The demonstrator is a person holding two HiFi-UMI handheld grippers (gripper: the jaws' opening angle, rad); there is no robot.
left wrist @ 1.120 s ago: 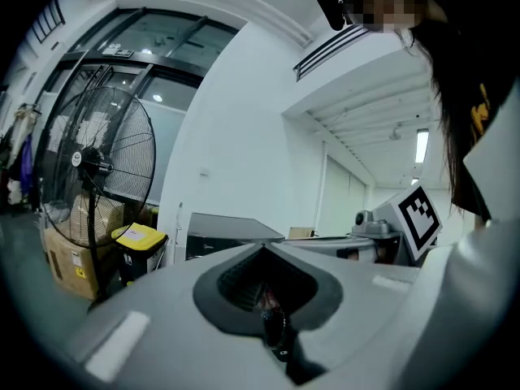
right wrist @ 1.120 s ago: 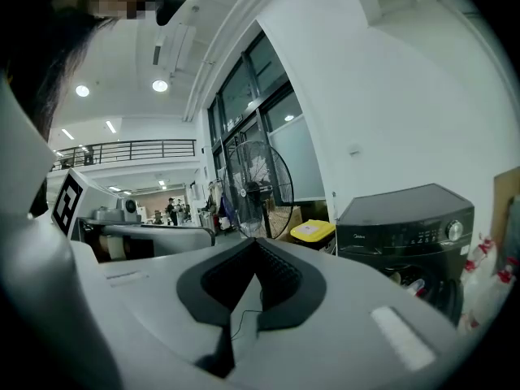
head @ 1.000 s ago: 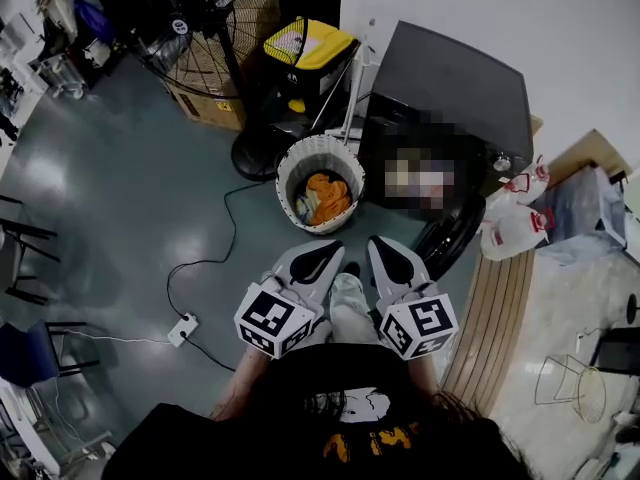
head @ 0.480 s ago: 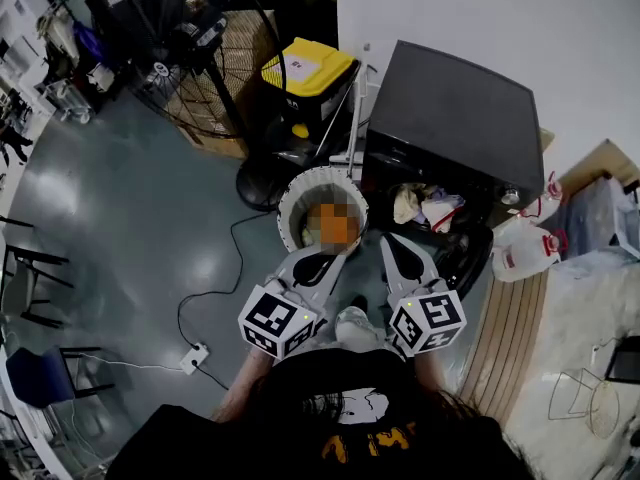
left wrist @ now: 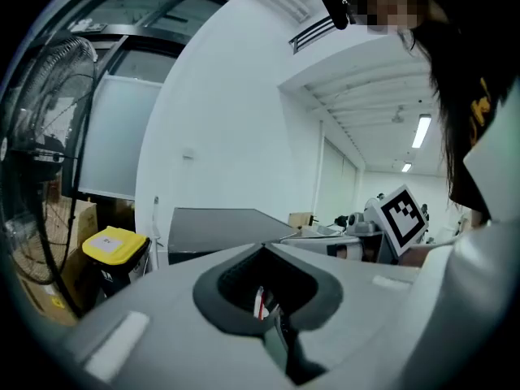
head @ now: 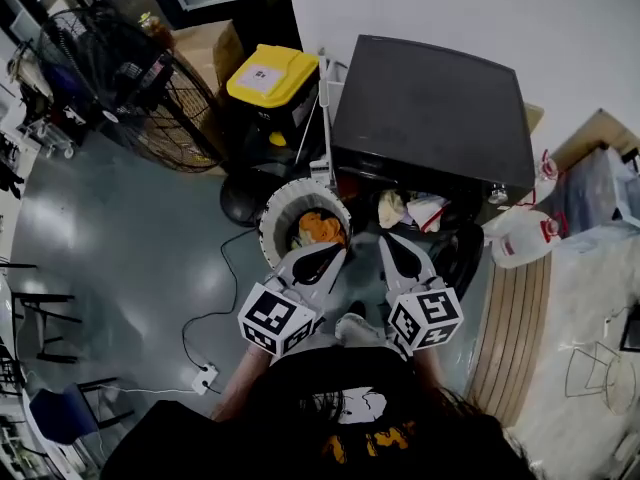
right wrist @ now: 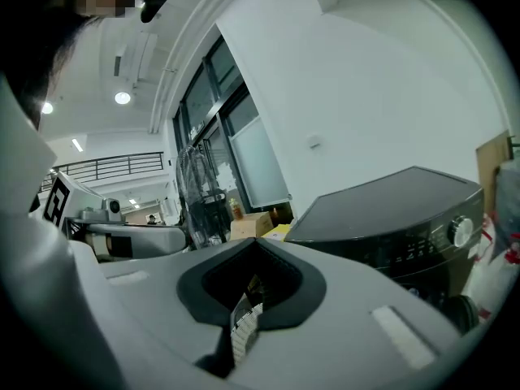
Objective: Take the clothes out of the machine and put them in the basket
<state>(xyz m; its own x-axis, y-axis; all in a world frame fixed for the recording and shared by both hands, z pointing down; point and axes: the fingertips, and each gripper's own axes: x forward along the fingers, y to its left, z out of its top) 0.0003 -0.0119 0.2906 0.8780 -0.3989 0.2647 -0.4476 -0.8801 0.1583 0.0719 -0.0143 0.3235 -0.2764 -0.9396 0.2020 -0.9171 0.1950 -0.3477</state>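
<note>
The black washing machine stands against the white wall, its round door swung open to the front right. Pale and red-trimmed clothes bunch in its opening. A white perforated basket sits on the floor left of the opening, with an orange cloth inside. My left gripper hovers over the basket's near rim, jaws shut and empty. To its right, my right gripper is shut and empty just below the clothes. The machine's flat top and its knob panel lie beyond the jaws.
A yellow-lidded bin and a cardboard box stand left of the machine, beside a large floor fan. White jugs sit right of the door by a wooden board. A cable and power strip cross the floor.
The view has moved closer to the machine and basket. Both grippers stay shut in front of the body, their tips now nearer the basket rim and the machine's opening.
</note>
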